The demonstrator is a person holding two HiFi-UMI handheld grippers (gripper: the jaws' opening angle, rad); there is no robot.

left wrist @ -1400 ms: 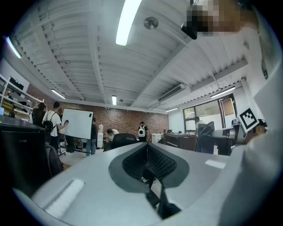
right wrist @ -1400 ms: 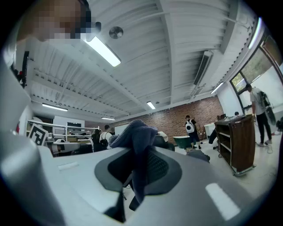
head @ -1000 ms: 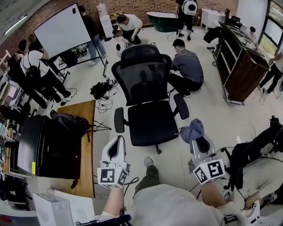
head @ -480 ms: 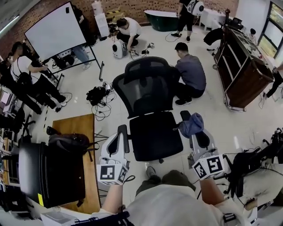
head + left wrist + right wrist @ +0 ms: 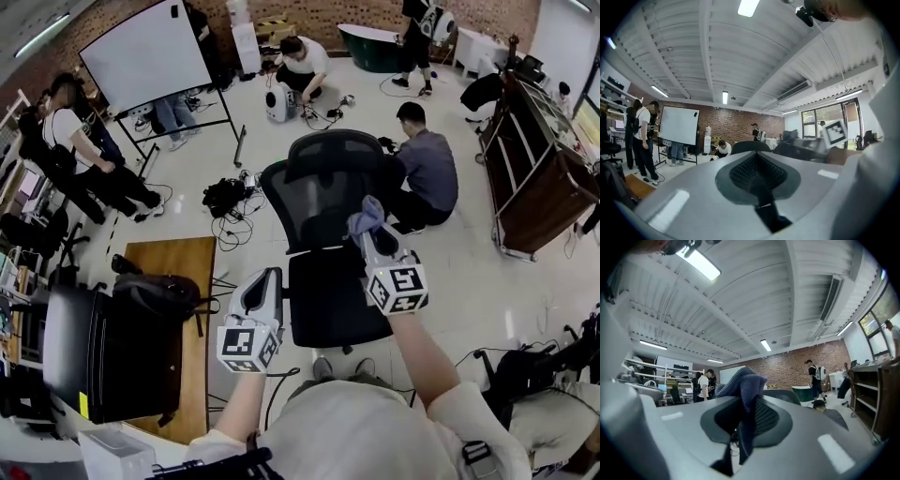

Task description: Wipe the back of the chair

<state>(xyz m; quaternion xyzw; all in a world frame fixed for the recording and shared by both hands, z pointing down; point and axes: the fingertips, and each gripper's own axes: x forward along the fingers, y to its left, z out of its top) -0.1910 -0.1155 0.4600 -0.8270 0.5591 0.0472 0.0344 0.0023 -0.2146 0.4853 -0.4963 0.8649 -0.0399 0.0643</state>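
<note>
Nearest, the left gripper [image 5: 266,279] hangs by the left edge of the seat of the black chair [image 5: 328,300], its jaws pressed together on nothing. Farther and to the right, the right gripper [image 5: 368,232] is clamped on a blue cloth [image 5: 364,216]. The cloth bunches above the tips, in front of the right side of the mesh backrest [image 5: 314,183]; whether they touch cannot be told. Beyond the chair a person [image 5: 427,173] crouches on the floor.

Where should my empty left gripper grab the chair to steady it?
Likely the chair back's left rim, reached from the front by the left gripper: the seat faces you, and that slim upright edge suits the jaws.
</note>
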